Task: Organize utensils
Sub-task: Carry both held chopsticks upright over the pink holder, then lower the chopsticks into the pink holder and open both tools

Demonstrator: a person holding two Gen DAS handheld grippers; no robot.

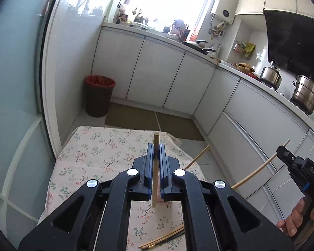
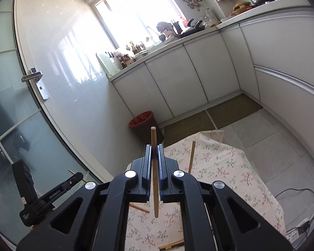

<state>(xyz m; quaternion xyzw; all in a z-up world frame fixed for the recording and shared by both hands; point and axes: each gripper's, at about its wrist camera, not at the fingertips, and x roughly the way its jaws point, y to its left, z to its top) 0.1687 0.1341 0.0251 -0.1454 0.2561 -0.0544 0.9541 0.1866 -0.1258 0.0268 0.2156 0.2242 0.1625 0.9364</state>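
left claw (image 1: 156, 152): clamped tight on one wooden chopstick (image 1: 156, 146), held pretty much upright above the table (image 1: 90, 146)

right claw (image 2: 155, 154): same deal, clenched around its own chopstick (image 2: 153, 138), stick poking out above and below the jaws

table: floral cloth on it, a few loose chopsticks (image 1: 163, 239) lying at the near edge

background: brown trash bin (image 1: 99, 96) on the floor by the white cabinets (image 1: 157, 73)

A bin (image 1: 99, 96) stands beside white cabinets (image 1: 157, 73).
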